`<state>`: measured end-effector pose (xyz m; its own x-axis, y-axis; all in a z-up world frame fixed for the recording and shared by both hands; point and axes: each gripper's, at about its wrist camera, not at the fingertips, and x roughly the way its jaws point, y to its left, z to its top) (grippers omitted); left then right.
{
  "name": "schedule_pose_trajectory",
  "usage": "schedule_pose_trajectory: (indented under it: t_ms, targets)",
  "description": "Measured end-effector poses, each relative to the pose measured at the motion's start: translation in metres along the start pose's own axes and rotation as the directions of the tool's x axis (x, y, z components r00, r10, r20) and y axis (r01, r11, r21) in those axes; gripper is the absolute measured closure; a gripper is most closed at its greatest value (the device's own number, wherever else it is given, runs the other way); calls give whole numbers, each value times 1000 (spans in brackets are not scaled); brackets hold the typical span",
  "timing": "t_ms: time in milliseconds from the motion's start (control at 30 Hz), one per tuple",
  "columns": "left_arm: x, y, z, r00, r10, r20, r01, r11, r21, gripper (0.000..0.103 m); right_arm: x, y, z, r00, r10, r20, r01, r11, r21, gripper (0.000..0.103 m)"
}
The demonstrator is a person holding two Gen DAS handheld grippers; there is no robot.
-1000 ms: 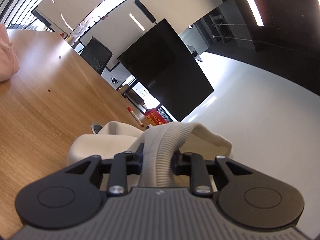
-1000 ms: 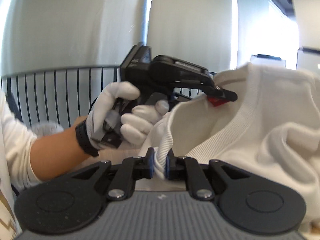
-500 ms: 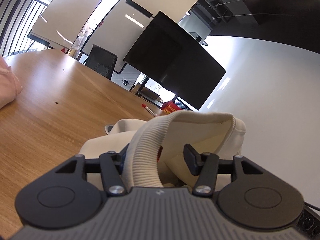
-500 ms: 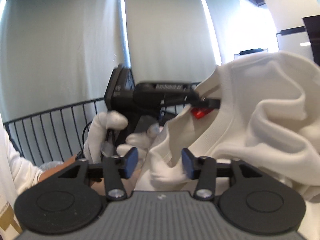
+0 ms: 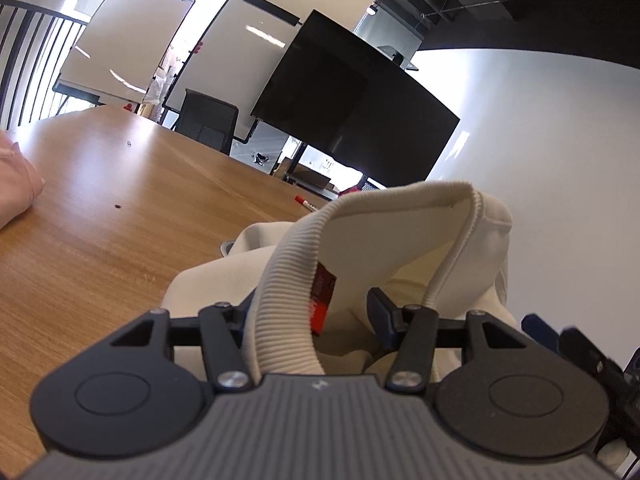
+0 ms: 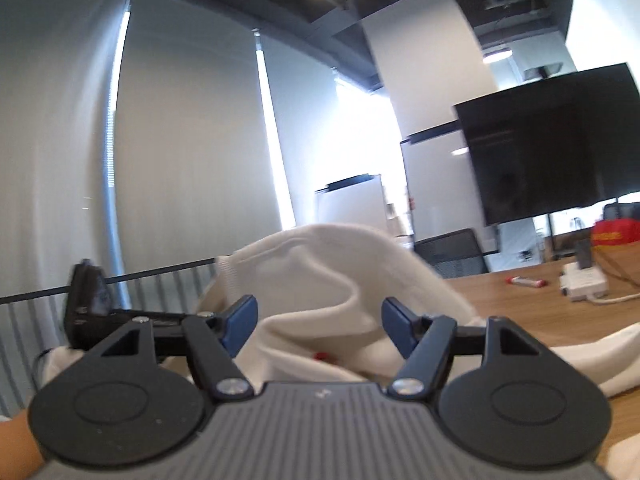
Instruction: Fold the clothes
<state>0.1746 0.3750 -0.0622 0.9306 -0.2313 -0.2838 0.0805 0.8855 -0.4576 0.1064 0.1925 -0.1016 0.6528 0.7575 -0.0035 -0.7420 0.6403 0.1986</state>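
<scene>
Left gripper [image 5: 316, 304], fingers spread apart, with the ribbed collar band [image 5: 288, 280] of the cream sweatshirt [image 5: 404, 240] draped between them and arching up and forward along the gripper's own axis; a red label [image 5: 322, 300] marks the neck opening, which faces this gripper. Right gripper [image 6: 316, 320], likewise parted and clamping nothing, has the bunched sweatshirt body directly ahead. The garment lies heaped, unfolded, on the wooden table [image 5: 120, 220]; its long axis cannot be told.

Black claw [image 6: 316, 324] with blue pads [image 6: 239, 322], silver screws.
</scene>
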Motion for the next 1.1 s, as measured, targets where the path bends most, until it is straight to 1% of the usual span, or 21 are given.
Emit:
schedule_pose_trajectory:
  t_ms: [33, 67, 100, 200, 267, 333, 400, 433, 467, 500, 533, 600, 667, 733, 800, 933, 967, 1100]
  targets:
    - [-1, -2, -1, 1000, -4, 1, 4, 1000, 7, 51, 2, -1, 0, 998, -63, 14, 63, 998, -17, 27]
    - [-2, -3, -1, 1000, -6, 6, 6, 1000, 18, 51, 4, -2, 0, 995, -102, 14, 102, 994, -31, 24]
    - [-4, -5, -2, 1000, -8, 12, 8, 1000, 30, 51, 8, -4, -2, 990, -138, 10, 139, 990, -41, 24]
    - [-4, -10, -2, 1000, -6, 6, 5, 998, 59, 51, 22, -17, -7, 974, -226, -23, 226, 974, -15, 23]
    - [-5, -12, -2, 1000, -23, 1, 23, 997, 67, 49, 28, -27, -10, 970, -242, -41, 243, 970, 27, 23]
    - [-6, -14, -2, 999, -46, -7, 46, 996, 77, 43, 35, -30, -13, 973, -223, -67, 226, 973, 44, 22]
    - [-6, -18, -3, 999, -49, -20, 51, 993, 109, 42, 42, -33, -15, 975, -203, -93, 209, 976, 60, 23]
    - [-7, -20, -4, 999, -45, -24, 48, 991, 127, 42, 45, -31, -17, 974, -205, -101, 210, 977, 46, 25]
    - [-8, -22, -5, 999, -42, -28, 45, 988, 145, 41, 49, -29, -19, 972, -206, -109, 211, 977, 32, 39]
    - [-9, -24, -6, 999, -38, -32, 43, 986, 163, 41, 52, -27, -21, 971, -208, -117, 212, 977, 18, 65]
    - [-11, -25, -6, 999, -36, -34, 41, 985, 167, 40, 56, -25, -22, 970, -210, -125, 212, 977, 4, 72]
    - [-18, -25, -8, 999, -31, -37, 36, 986, 165, 38, 55, -23, -22, 969, -219, -115, 221, 975, 7, 87]
    - [-28, -25, -11, 998, -33, -45, 40, 986, 162, 37, 53, -20, -20, 966, -243, -92, 245, 969, 13, 88]
    - [-42, -24, -17, 998, -46, -53, 54, 984, 171, 29, 50, -18, -16, 964, -259, -66, 261, 965, 24, 90]
    - [-55, -28, -24, 997, -50, -61, 61, 979, 194, 26, 48, -13, -10, 956, -292, -28, 292, 957, -8, 90]
    - [-82, -36, -39, 995, -57, -76, 74, 968, 240, 24, 54, 3, 9, 940, -341, 29, 342, 935, -88, 92]
    - [-89, -38, -43, 995, -58, -80, 77, 965, 251, 24, 56, 6, 15, 938, -344, 39, 346, 933, -102, 92]
    - [-108, -44, -59, 994, -51, -93, 76, 954, 291, 15, 63, 17, 45, 936, -345, 70, 351, 926, -137, 92]
